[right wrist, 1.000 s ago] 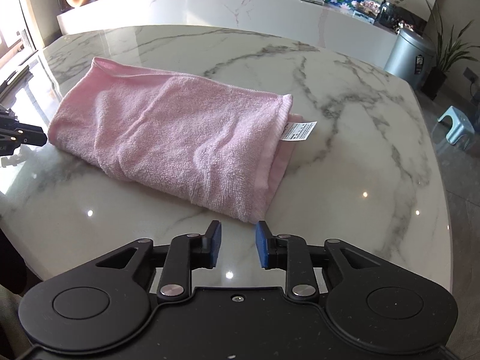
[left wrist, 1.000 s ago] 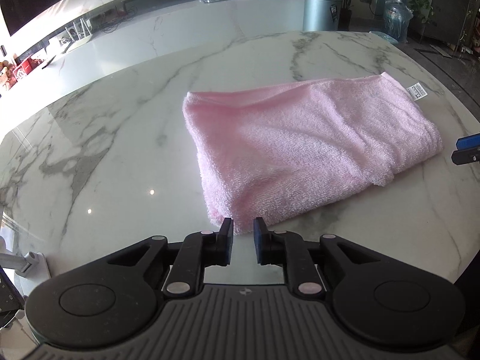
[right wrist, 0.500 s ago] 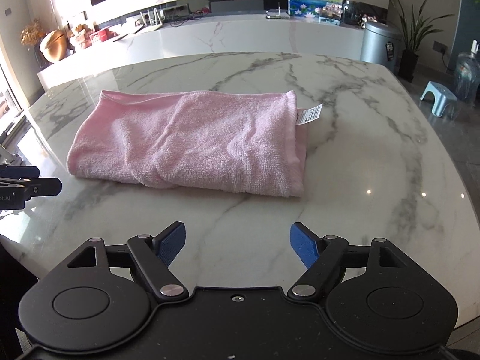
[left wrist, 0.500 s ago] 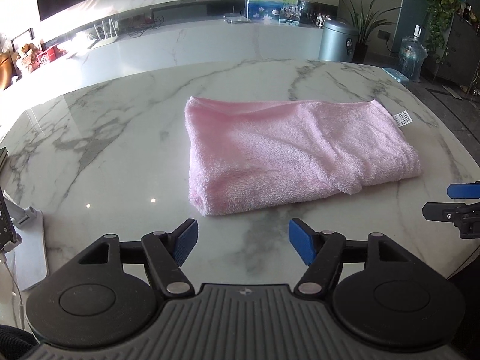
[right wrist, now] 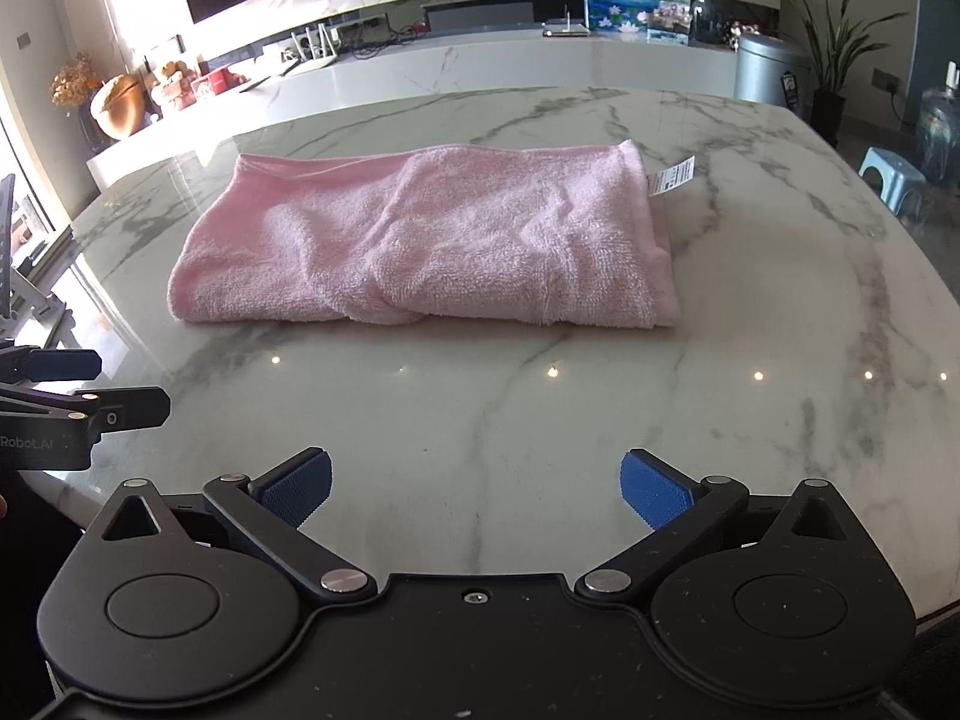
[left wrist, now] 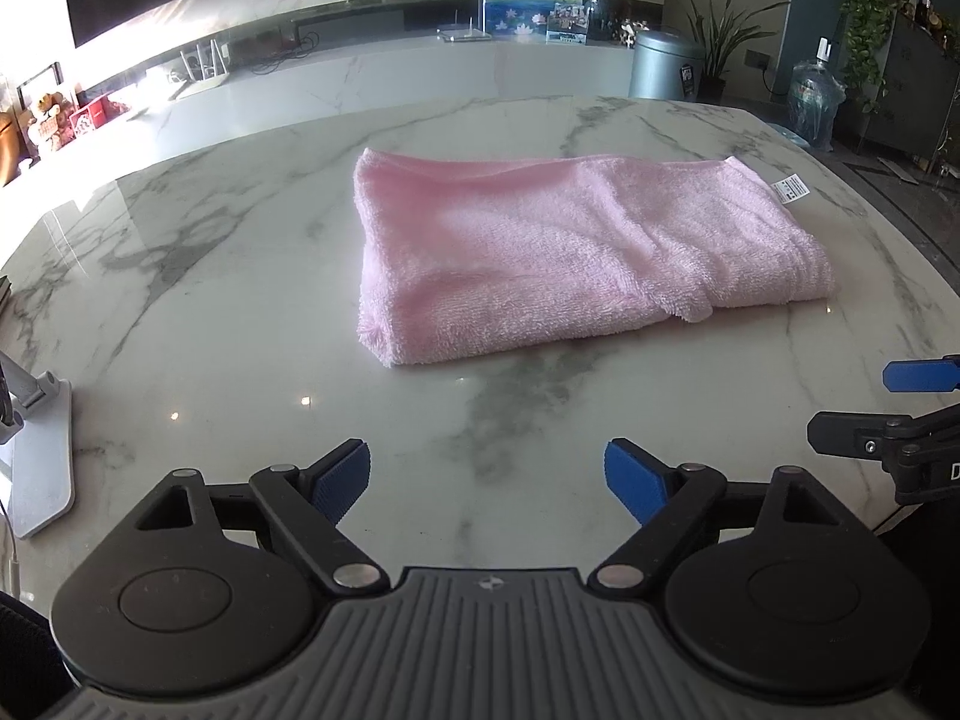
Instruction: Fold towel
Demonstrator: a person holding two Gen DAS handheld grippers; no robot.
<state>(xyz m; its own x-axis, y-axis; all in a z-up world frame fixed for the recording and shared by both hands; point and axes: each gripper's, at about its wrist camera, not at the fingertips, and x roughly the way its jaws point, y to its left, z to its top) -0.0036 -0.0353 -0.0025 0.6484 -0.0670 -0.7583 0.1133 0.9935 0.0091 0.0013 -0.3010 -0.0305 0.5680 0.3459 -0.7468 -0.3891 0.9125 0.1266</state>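
Note:
A pink towel (left wrist: 576,252) lies folded into a thick rectangle on the white marble table (left wrist: 210,312), its white care label (left wrist: 791,189) sticking out at the far right corner. In the right wrist view the same towel (right wrist: 432,246) and label (right wrist: 671,177) show. My left gripper (left wrist: 487,483) hovers near the table's front edge, well short of the towel, its jaws still opening with nothing between them. My right gripper (right wrist: 475,489) is also back from the towel, its jaws opening wide and empty. Each gripper shows at the edge of the other's view: the right gripper (left wrist: 900,414), the left gripper (right wrist: 66,402).
A grey metal stand (left wrist: 36,450) sits at the table's left front corner. Behind the table runs a marble counter (left wrist: 390,78) with clutter, a grey bin (left wrist: 663,63), plants and a water bottle (left wrist: 816,99). A blue stool (right wrist: 891,177) stands on the floor at right.
Both grippers went from nearly shut at the towel's near edge to wide open and drew back toward the table's front. The towel now lies free, farther from both.

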